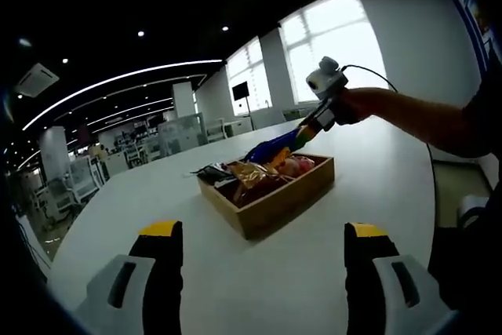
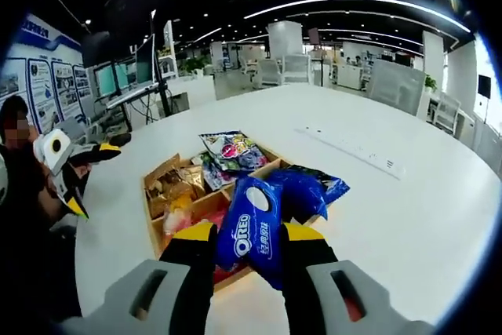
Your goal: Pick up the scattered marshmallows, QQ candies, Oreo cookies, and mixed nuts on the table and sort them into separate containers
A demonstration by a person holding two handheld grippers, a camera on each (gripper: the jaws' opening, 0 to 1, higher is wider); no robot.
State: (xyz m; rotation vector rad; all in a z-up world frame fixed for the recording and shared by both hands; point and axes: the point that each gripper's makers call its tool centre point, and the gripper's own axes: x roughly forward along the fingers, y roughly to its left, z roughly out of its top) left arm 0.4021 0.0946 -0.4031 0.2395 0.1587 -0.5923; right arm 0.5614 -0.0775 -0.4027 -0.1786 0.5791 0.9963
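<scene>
Right hand-held gripper (image 2: 249,245) is gripping the blue Oreo pack (image 2: 255,234) over the wooden tray (image 2: 154,229). Left hand-held gripper (image 1: 263,233) is hanging released above the tabletop (image 1: 376,186), tray ahead, its snack packs hard to make out.

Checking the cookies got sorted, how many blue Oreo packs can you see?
2: one Oreo pack clamped in the right gripper, another blue pack lying behind it on the wooden tray. Others may be hidden.

Left tongs (image 1: 263,245) spread wide, right tongs (image 2: 248,242) clamped shut
</scene>
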